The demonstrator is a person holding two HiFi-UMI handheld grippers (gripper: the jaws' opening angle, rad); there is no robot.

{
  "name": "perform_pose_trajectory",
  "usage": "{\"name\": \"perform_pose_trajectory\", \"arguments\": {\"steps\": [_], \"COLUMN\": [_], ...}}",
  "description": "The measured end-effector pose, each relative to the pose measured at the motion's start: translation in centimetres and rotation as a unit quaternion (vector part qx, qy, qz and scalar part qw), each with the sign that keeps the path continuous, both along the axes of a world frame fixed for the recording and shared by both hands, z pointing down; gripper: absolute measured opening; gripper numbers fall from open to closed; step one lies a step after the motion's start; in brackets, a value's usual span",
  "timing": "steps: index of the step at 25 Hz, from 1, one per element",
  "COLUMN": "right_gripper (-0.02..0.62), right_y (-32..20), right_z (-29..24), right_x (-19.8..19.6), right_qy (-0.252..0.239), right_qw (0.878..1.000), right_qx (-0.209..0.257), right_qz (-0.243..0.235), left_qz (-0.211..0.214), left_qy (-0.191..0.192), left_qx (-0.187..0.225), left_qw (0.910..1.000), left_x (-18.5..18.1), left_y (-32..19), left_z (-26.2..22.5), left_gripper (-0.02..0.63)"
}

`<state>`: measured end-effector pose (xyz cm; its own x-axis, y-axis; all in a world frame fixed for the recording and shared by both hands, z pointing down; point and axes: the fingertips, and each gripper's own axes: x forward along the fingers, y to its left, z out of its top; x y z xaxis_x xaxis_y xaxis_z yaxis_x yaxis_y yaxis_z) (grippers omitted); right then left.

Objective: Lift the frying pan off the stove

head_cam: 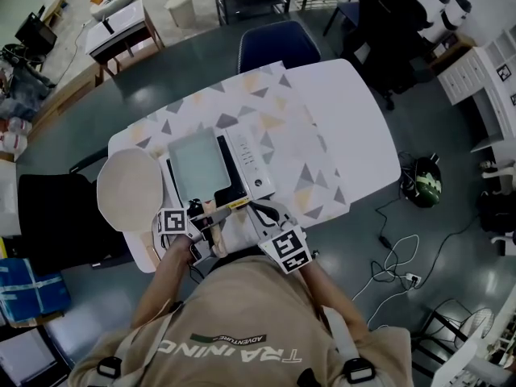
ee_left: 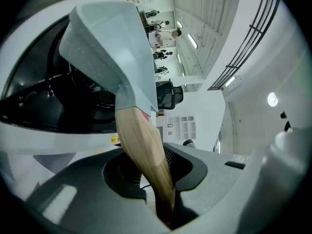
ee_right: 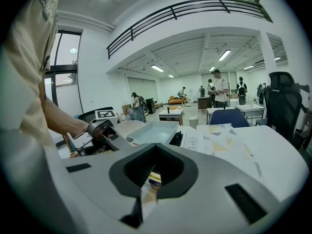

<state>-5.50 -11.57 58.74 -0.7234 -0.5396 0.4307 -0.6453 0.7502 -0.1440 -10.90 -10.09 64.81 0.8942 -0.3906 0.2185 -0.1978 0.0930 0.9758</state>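
A pale grey square frying pan sits on a black stove with a white control panel, and its wooden handle points toward me. My left gripper is shut on that handle. In the left gripper view the handle runs down between the jaws of this gripper, with the pan tilted above it. My right gripper hovers just right of the handle, near the stove's front edge. Its jaws are shut with nothing held. It looks across at the pan and the left gripper.
The stove stands on a triangle-patterned cloth over a white table. A round beige board lies at the table's left edge. A blue chair stands at the far side. People stand at desks in the background.
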Motion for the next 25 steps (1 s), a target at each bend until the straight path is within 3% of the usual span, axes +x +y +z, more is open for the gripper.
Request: {"name": "perform_pose_trajectory", "arguments": {"steps": [6, 14, 25], "right_gripper": [-0.005, -0.003, -0.005], "right_y": [-0.2, -0.5, -2.0], "right_z": [-0.1, -0.2, -2.3], "right_x": [-0.1, -0.3, -0.2], "right_qy": [-0.002, -0.004, -0.006], "right_qw": [1.000, 1.000, 0.999], "right_qx": [0.002, 0.006, 0.033], "right_qz": [-0.008, -0.021, -0.041], "left_qz": [-0.014, 0.012, -0.018], "left_qy": [0.007, -0.042, -0.029], "left_qx": [0.025, 0.072, 0.088], "left_qw": [0.9996, 0.9964, 0.9955], "left_x": [-0.5, -0.3, 0.1], "left_y": [-0.3, -0.1, -0.8], "left_z": [-1.0, -2.9, -7.1], "left_gripper": [0.095, 0.100, 0.100]}}
